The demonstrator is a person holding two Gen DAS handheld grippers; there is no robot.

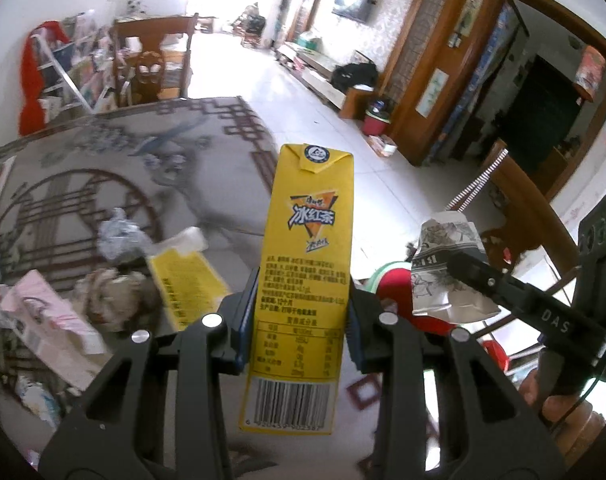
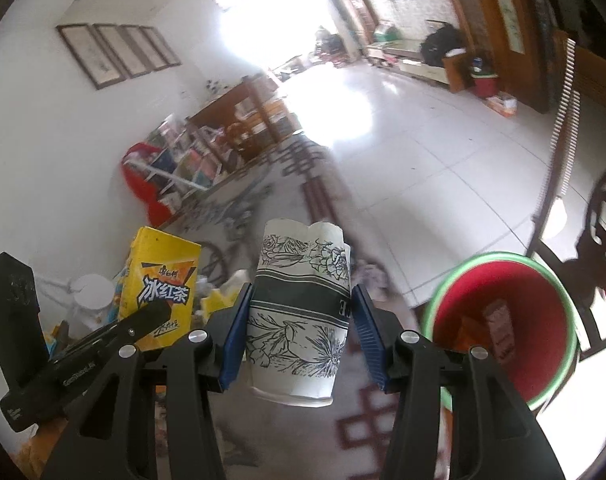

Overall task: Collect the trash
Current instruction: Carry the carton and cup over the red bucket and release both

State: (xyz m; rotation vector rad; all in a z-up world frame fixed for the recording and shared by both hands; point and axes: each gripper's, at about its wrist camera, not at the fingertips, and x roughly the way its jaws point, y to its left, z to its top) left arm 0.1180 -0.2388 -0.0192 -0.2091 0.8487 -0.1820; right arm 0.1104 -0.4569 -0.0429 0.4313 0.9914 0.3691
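Observation:
My left gripper [image 1: 301, 312] is shut on a yellow iced-tea carton [image 1: 307, 248], held upright above the patterned table. The carton also shows in the right wrist view [image 2: 159, 288]. My right gripper [image 2: 299, 320] is shut on a crushed white paper cup with a black flower print [image 2: 299, 308], held above the table's edge. The cup also shows in the left wrist view [image 1: 447, 268]. A red bin with a green rim [image 2: 503, 328] stands on the floor to the right of the cup, with some trash inside.
On the table [image 1: 103, 168] lie a second yellow carton [image 1: 187, 284], a pink carton [image 1: 51, 328], crumpled wrappers [image 1: 119, 236] and crumpled paper [image 1: 111, 292]. A dark wooden chair [image 2: 599, 248] stands beside the bin. White tiled floor [image 2: 443, 168] stretches beyond.

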